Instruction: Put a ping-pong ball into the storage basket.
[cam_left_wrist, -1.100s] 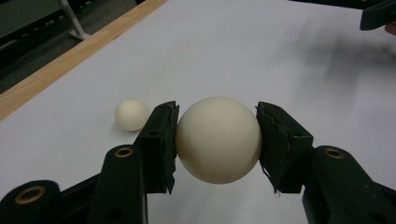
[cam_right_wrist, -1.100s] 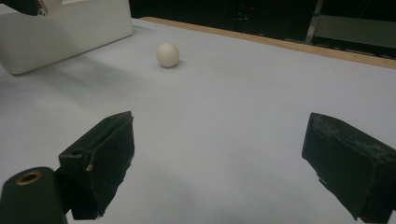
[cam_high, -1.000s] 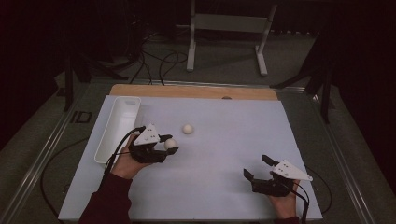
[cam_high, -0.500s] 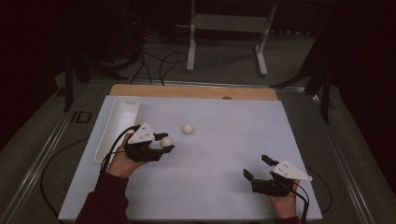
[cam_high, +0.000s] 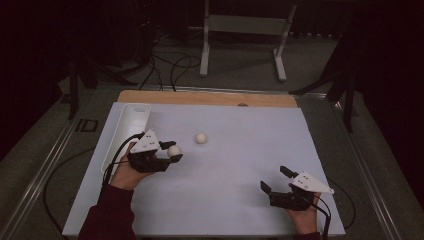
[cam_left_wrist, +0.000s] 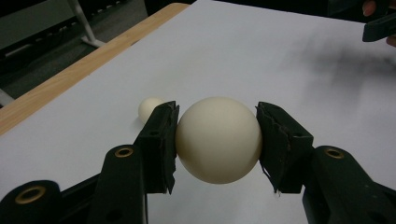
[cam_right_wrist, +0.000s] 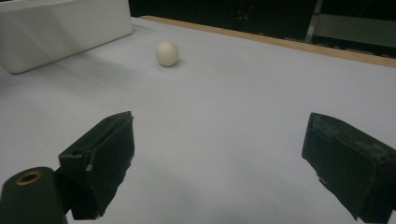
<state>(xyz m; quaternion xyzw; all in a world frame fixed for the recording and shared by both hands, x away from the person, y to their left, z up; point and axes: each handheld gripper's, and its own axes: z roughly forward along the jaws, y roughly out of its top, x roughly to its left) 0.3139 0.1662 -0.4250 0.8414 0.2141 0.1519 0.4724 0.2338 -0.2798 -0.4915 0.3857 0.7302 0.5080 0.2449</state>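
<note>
Left hand-held gripper (cam_high: 172, 151): clamped across ball (cam_left_wrist: 218, 139), lifted beside tray (cam_high: 131, 131), likely for deposit.
Right hand-held gripper (cam_high: 278, 179): wide open, empty, idle.

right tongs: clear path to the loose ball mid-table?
Probably yes. The right tongs stand open, and only bare white table lies between them and the loose ball. The left tongs sit off to the side, shut on another ball.
</note>
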